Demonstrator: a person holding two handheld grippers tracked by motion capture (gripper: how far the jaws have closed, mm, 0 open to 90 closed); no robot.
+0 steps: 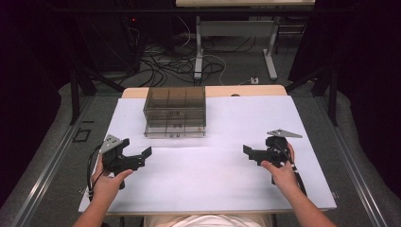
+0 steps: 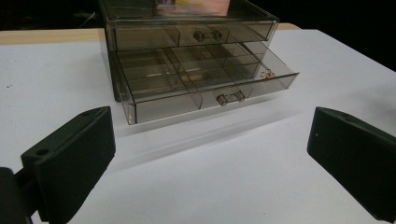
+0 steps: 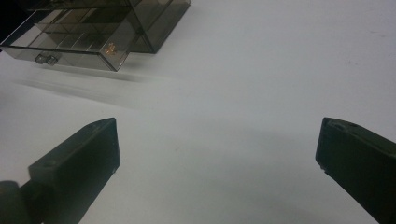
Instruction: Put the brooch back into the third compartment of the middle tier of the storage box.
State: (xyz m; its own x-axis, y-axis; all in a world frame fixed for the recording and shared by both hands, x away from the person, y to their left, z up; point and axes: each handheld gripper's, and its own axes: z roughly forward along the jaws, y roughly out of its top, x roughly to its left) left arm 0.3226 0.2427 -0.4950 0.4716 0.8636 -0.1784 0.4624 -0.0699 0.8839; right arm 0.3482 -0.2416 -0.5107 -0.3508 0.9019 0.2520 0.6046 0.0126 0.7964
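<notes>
Box (image 1: pixel 175 111): set well apart from both grippers, bottom drawer (image 2: pixel 205 86) pulled out.
Left gripper (image 1: pixel 134 157): jaws spread wide.
Right gripper (image 1: pixel 254 152): jaws spread wide.
Count: two drawers, one box.

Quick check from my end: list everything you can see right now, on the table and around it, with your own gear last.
Drawer box: 1, smoky clear plastic, far centre of the table; lower drawer pulled out, upper drawer shut.
Small item: 1, orange-brown, in a front corner compartment of the lower drawer; too small to identify.
Table: 1, white top with a wood strip at the far edge.
Cables: a tangle, black and white, on the floor beyond the table.
Desk legs: grey, behind the table.
Left gripper: 1, black, near left of the table, jaws open, empty.
Right gripper: 1, black, near right, jaws open, empty.
</notes>
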